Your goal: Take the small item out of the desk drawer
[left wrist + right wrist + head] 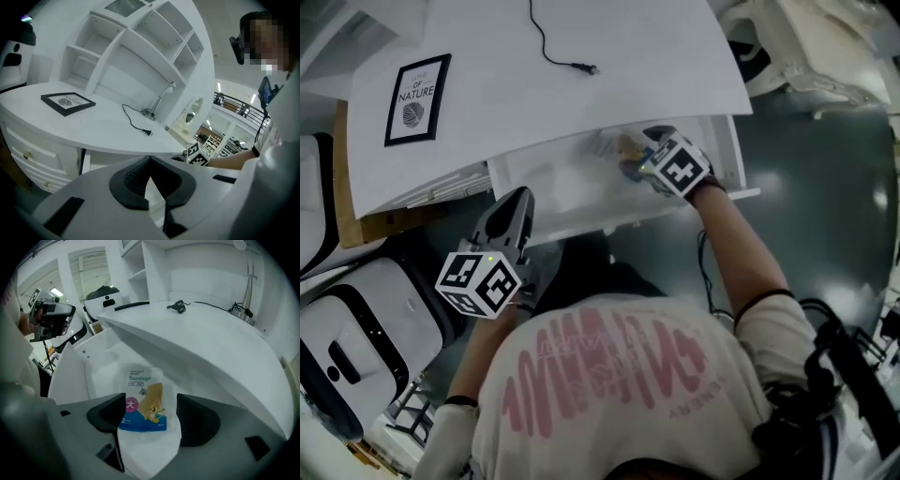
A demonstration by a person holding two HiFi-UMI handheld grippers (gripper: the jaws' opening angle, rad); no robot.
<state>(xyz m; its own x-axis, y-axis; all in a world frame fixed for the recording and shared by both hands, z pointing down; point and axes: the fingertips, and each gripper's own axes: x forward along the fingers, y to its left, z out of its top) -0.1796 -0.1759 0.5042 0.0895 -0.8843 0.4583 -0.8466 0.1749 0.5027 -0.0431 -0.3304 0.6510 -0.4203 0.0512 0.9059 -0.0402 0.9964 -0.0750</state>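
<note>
The desk drawer stands pulled out below the white desktop. In it lies the small item, a flat bandage packet with blue, pink and yellow print, seen in the head view as a coloured patch. My right gripper reaches into the drawer and is open. The packet lies between its pads; its left edge meets the left pad, and the right pad stands apart from it. My left gripper hovers at the drawer's front left edge. Its jaws are shut and hold nothing.
A framed picture and a black power cord lie on the desktop. White shelves rise behind the desk. A white appliance stands on the floor at the left. The person's body fills the lower head view.
</note>
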